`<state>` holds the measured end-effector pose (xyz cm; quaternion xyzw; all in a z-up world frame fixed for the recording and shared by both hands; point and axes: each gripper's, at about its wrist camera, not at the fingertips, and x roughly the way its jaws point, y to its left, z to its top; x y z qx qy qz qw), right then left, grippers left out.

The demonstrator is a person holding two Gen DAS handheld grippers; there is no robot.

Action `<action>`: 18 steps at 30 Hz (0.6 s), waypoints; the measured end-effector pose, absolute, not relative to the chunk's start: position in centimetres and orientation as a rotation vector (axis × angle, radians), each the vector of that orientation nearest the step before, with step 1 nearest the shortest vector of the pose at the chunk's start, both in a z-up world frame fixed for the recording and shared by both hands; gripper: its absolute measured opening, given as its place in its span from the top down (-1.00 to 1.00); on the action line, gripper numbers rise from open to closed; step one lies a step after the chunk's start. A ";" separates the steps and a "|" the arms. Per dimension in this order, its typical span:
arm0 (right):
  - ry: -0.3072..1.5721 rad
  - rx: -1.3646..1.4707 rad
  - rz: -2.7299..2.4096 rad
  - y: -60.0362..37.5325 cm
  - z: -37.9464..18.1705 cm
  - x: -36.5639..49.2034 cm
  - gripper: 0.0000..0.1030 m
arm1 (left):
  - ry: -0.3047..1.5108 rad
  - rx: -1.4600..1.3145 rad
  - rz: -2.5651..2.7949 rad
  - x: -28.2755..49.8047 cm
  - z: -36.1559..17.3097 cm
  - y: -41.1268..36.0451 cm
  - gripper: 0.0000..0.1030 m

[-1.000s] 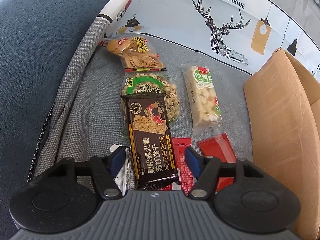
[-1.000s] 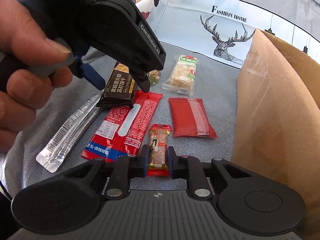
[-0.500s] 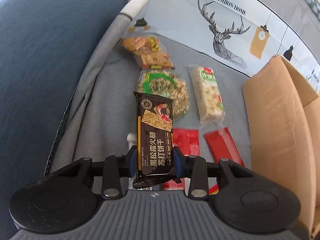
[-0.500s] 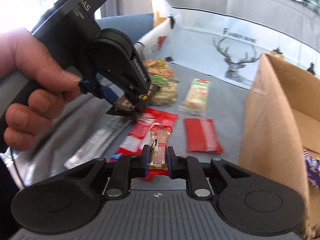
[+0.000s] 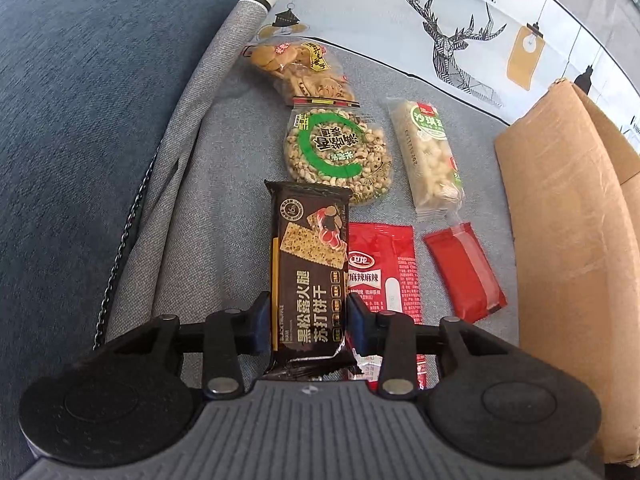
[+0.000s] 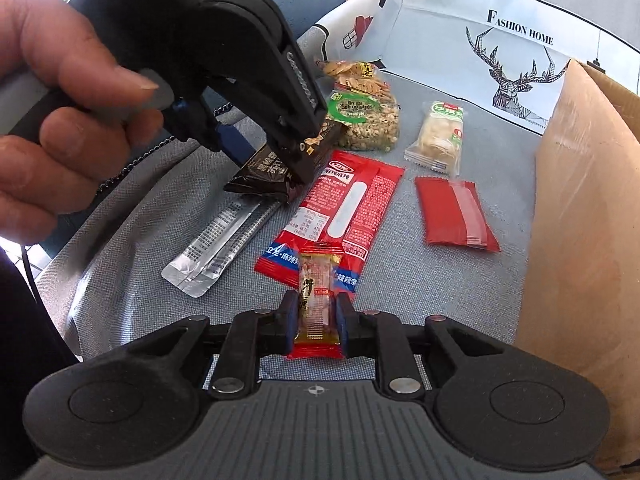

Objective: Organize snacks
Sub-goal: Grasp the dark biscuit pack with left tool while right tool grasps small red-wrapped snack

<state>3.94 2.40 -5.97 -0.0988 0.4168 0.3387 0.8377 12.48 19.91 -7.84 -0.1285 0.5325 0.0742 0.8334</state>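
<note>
Left hand-held gripper [image 5: 308,322] is pinching the black cracker pack [image 5: 307,268] near its lower end, long axis running straight out ahead of the fingers, pack lifted off the grey fabric surface [image 5: 224,200]. Right hand-held gripper [image 6: 317,326] is pinching a small candy bar [image 6: 317,300] the same way, long axis forward, also off the surface.

The cardboard box [image 6: 580,220] is on the right of both grippers; the right one is nearer, with its wall just beside. Likely next move: carry both snacks rightward and up over the box's near wall, which stands tall, so lift is needed first.

Left on the surface: red spicy-strip pack [image 6: 348,216], small red sachet [image 6: 454,212], silver stick packs [image 6: 220,248], puffed-grain round pack [image 5: 338,152], rice-crisp bar [image 5: 430,160], biscuit bag [image 5: 298,68]. Open room between the sachet and the box wall is narrow. The left gripper has to cross over the red packs; the hanging pack end could brush them.
</note>
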 end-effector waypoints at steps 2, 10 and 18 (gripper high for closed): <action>0.880 -0.210 0.718 2.5 -6.0 4.0 0.55 | 1.133 -0.253 0.159 12.8 -8.0 19.7 0.15; 0.870 -0.234 0.725 2.7 -6.1 3.9 0.53 | 1.138 -0.238 0.165 13.5 -8.3 19.4 0.14; 0.849 -0.257 0.724 2.7 -5.9 3.5 0.63 | 1.129 -0.221 0.172 13.5 -8.4 19.2 0.17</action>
